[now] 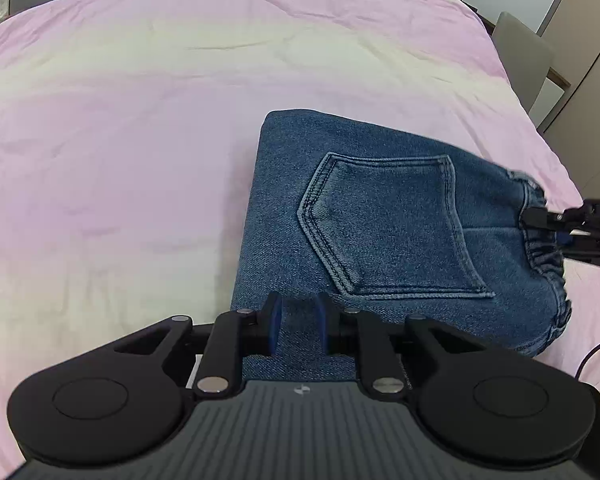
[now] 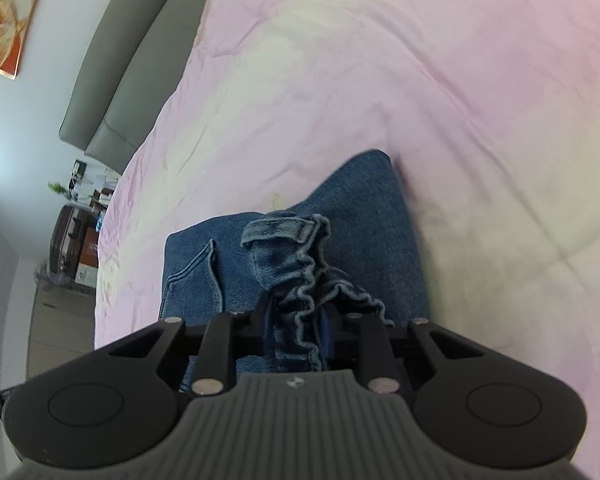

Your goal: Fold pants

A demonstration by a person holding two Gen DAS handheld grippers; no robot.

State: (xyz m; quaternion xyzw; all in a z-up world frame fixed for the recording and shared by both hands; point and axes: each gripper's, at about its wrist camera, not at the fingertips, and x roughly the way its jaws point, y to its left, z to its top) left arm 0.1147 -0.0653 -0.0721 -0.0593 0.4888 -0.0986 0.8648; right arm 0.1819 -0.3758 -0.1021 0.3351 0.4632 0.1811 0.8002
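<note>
Blue denim pants (image 1: 384, 232) lie folded into a compact stack on the pink bedspread (image 1: 120, 140), back pocket up. My left gripper (image 1: 298, 326) hovers over the stack's near edge with its blue pads apart and nothing between them. My right gripper (image 1: 540, 220) shows at the right edge of the left wrist view, at the gathered elastic waistband (image 1: 544, 248). In the right wrist view my right gripper (image 2: 298, 320) is shut on the ruffled waistband (image 2: 300, 276), which bunches up between the fingers over the folded pants (image 2: 380, 240).
The pink bedspread (image 2: 380, 80) covers a large bed. A grey headboard (image 2: 132, 60) runs along its far side. A grey chair (image 1: 524, 52) and cabinets stand beyond the bed's right edge. A nightstand with clutter (image 2: 76, 240) stands by the wall.
</note>
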